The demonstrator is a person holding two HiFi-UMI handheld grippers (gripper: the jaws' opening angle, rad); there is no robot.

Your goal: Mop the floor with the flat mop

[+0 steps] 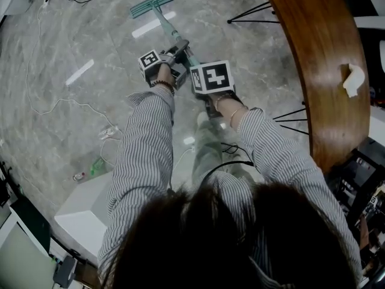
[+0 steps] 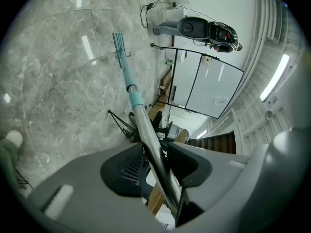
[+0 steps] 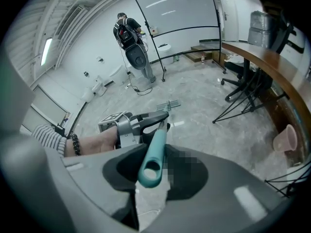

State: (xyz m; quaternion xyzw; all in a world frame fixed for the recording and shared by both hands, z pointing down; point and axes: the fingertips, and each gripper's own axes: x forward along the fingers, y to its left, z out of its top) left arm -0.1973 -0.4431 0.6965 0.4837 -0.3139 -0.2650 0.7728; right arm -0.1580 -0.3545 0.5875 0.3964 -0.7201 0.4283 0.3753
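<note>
nearest, two striped sleeves reach forward over the grey marble floor. the right tongs are closed on the teal top end of the mop handle — its hanging hole shows right between the pads. just ahead, the left tongs are clamped round the bare metal part of that handle, lower down the pole. from there the handle slants away to the flat mop head, which lies flat on the floor well ahead of the person. to the right a curved wooden counter carries a crumpled white paper, and thin black legs show beside its edge. on the left a white cable trails over the floor.
</note>
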